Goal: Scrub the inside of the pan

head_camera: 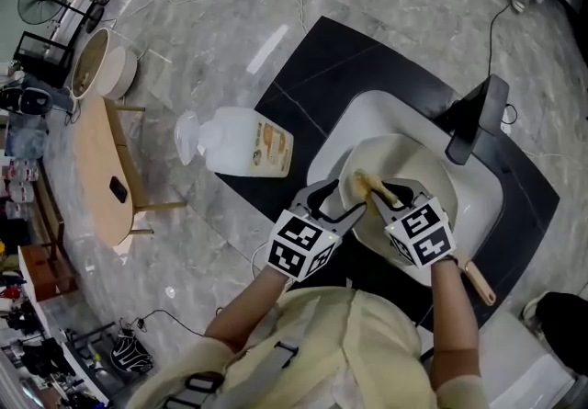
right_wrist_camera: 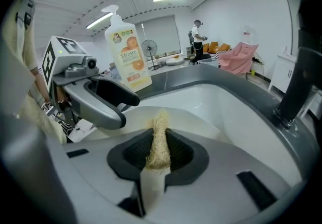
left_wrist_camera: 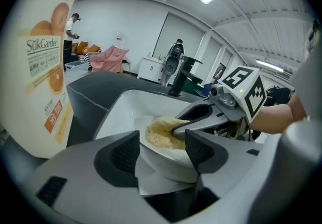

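Note:
A cream pan [head_camera: 415,168] lies in the white sink [head_camera: 367,113], its wooden handle [head_camera: 478,283] pointing to the near right. My right gripper [head_camera: 377,188] is shut on a yellow fibrous scrubber [head_camera: 365,182], held edge-on between its pads [right_wrist_camera: 159,137] and resting on the pan's inside [right_wrist_camera: 196,117]. In the left gripper view the scrubber [left_wrist_camera: 162,135] sits inside the pan by the near rim [left_wrist_camera: 166,162]. My left gripper [left_wrist_camera: 161,150] stands wide open at that rim, which lies between the jaws with the pads not pressing on it. It is just left of the right gripper [left_wrist_camera: 183,127].
An orange-labelled soap pump bottle [head_camera: 243,145] stands on the dark counter left of the sink. The black faucet [head_camera: 478,122] rises at the sink's far right. A wooden table [head_camera: 101,168], a fan and cables are on the floor beyond. People stand far off.

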The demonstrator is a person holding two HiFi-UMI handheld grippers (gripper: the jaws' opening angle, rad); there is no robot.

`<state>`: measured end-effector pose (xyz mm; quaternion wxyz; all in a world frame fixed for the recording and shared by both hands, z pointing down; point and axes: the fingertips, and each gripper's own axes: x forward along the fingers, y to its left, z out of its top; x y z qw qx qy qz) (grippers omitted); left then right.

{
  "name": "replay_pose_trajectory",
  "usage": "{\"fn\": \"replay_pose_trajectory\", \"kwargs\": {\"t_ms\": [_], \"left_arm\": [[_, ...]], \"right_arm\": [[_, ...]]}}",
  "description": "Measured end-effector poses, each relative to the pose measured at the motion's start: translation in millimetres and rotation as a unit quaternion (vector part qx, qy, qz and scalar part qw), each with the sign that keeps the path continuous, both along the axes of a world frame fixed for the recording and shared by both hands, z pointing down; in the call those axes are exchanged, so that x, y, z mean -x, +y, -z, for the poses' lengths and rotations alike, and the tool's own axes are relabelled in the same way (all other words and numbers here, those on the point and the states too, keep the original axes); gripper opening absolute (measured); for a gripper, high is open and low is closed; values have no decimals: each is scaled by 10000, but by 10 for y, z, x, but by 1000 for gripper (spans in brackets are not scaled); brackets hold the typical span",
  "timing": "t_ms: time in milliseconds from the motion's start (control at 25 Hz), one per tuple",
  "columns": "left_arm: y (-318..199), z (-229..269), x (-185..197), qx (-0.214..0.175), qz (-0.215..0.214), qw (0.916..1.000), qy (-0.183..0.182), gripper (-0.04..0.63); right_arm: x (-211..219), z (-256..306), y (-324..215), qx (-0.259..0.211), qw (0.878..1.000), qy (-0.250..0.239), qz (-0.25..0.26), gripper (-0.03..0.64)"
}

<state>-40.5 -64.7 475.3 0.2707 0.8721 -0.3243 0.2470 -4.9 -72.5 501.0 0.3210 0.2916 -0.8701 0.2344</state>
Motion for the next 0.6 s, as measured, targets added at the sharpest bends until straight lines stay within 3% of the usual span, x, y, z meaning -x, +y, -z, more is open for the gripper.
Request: {"fn": "replay_pose_trajectory", "kwargs": {"t_ms": [320, 600], "left_arm": [[-58, -42, 23, -43, 110, 9996, -241, 270], [-79, -67, 40, -82, 145, 9991, -378, 270]], "right_arm": [[180, -279, -125, -151, 9988, 64, 465, 77], [154, -531, -294, -112, 9991, 237, 321, 78]]}}
